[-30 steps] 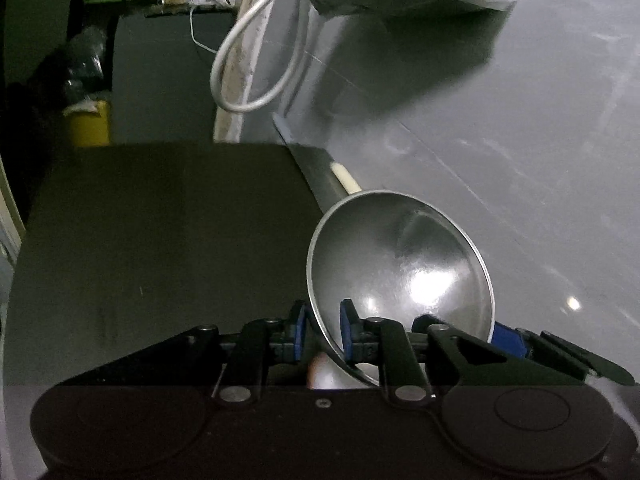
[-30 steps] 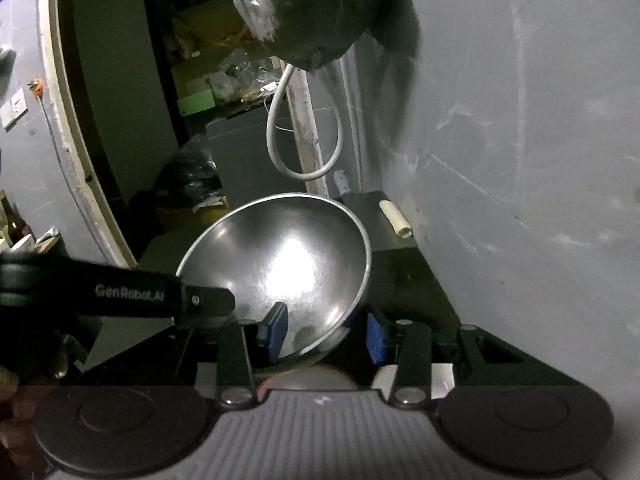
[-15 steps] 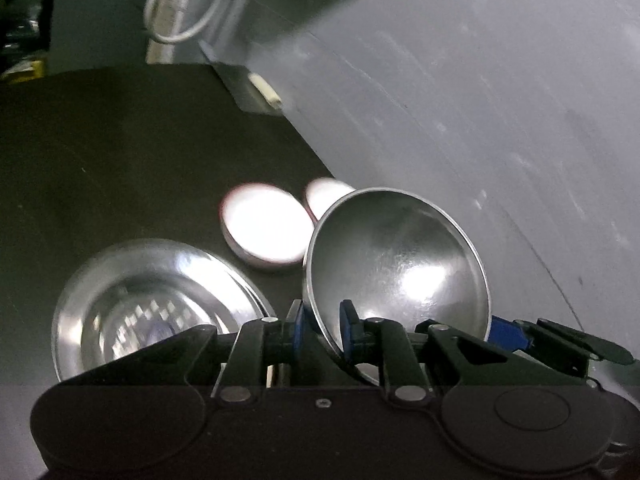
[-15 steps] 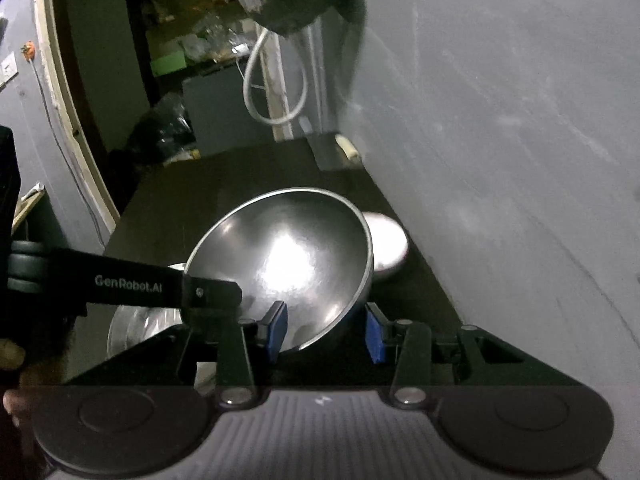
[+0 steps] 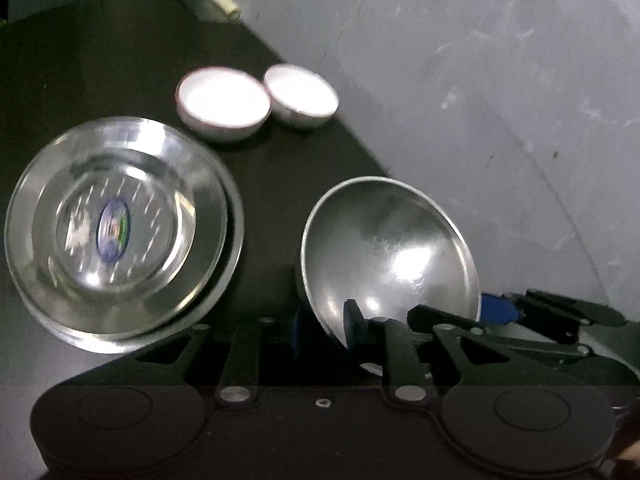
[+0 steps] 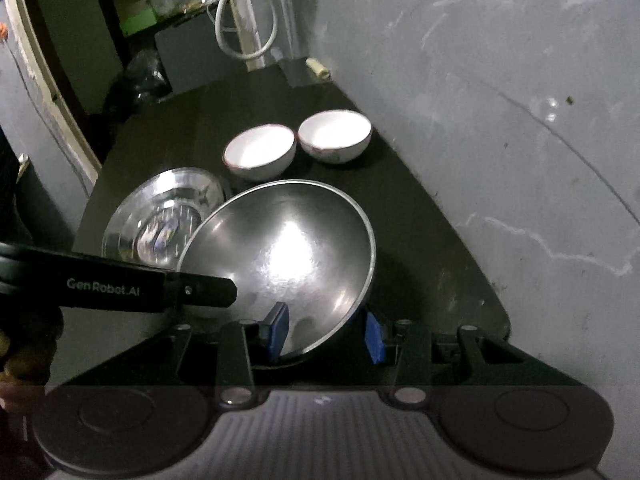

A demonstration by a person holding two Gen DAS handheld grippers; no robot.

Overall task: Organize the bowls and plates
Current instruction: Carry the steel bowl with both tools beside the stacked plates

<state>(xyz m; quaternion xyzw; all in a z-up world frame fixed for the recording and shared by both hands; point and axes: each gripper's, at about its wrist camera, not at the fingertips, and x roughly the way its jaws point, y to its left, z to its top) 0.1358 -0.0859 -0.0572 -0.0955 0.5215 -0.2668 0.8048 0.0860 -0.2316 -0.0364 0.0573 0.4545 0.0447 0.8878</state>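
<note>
A steel bowl (image 5: 392, 248) (image 6: 288, 256) is held tilted above the dark table, gripped at its rim by both grippers. My left gripper (image 5: 324, 328) is shut on its near rim. My right gripper (image 6: 326, 330) is shut on the rim too; its blue pads (image 6: 278, 326) straddle the edge. A stack of steel plates (image 5: 116, 224) (image 6: 160, 216) lies to the left. Two white bowls (image 5: 222, 104) (image 5: 302, 94) stand side by side farther back, also in the right wrist view (image 6: 260, 152) (image 6: 336, 136).
The dark table (image 6: 420, 216) runs along a grey wall (image 6: 500, 80) on the right. A white cable loop (image 6: 244, 20) hangs at the far end. The left gripper's body (image 6: 120, 286) crosses the right wrist view at left.
Both grippers have tipped downward with the steel bowl, bringing the plates and the two white bowls into view. The hold on the bowl is unchanged.
</note>
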